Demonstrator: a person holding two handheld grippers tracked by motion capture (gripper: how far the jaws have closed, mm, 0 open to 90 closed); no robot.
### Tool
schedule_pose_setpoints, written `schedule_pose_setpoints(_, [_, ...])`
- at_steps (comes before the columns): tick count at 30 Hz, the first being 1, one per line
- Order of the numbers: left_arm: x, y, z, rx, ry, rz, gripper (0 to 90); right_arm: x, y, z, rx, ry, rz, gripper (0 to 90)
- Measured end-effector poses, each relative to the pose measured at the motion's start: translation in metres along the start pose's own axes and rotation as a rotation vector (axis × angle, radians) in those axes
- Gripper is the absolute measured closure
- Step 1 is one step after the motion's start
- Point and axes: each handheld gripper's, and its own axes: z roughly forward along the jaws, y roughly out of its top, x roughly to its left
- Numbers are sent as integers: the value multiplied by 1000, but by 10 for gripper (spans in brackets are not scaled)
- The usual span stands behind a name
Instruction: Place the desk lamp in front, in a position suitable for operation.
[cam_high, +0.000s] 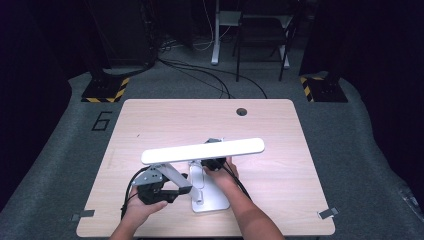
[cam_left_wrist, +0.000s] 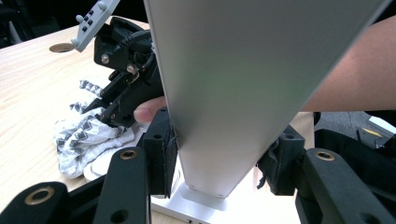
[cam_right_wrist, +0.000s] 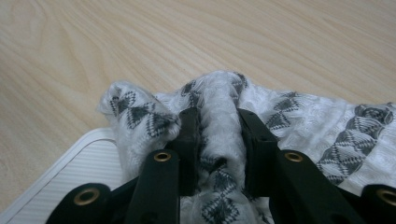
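Lamp wipe, underway: left tool clamps arm; right tool pinches cloth on base near surface's front edge; base unfinished.

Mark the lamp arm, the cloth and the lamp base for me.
lamp arm (cam_left_wrist: 243, 93), left gripper view, on its flat silver face.
cloth (cam_right_wrist: 219, 116), right gripper view, on the fold pinched between the fingers.
lamp base (cam_high: 212, 202), high view, on its white front edge.

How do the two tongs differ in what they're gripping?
The left tongs clamp the lamp arm, a smooth, rigid metal slab; the right tongs pinch a soft white cloth with a grey pattern. The left tongs stand wider apart, the right narrower. Both are black and hand-held, working over the lamp base.
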Motion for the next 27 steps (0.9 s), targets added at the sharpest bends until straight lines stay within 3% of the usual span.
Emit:
schedule_pose_setpoints(1, [0,0,0,1,1,-1,534,1,0,0,-1,1,19,708])
schedule_pose_setpoints(7, [1,0,-1,7,-2,-6,534,-3,0,-12,-10,-28,-18,709])
schedule_pose_setpoints(13, [0,0,0,0,4,-1,534,-27,-10,-27,13,-66,-26,709])
schedule_pose_setpoints(16, [0,0,0,2,3,0,533,-36,-20,-32,29,-71,20,709])
schedule_pose_setpoints(20, [0,0,0,0,2,-3,534,-44,-29,-39,8,-85,28,709])
schedule_pose_setpoints(21, [0,0,0,0,1,-2,533,-45,-31,-42,23,-84,44,709])
schedule_pose_setpoints(27, [0,0,0,-1,1,0,534,-51,-41,-48,39,-103,31,710])
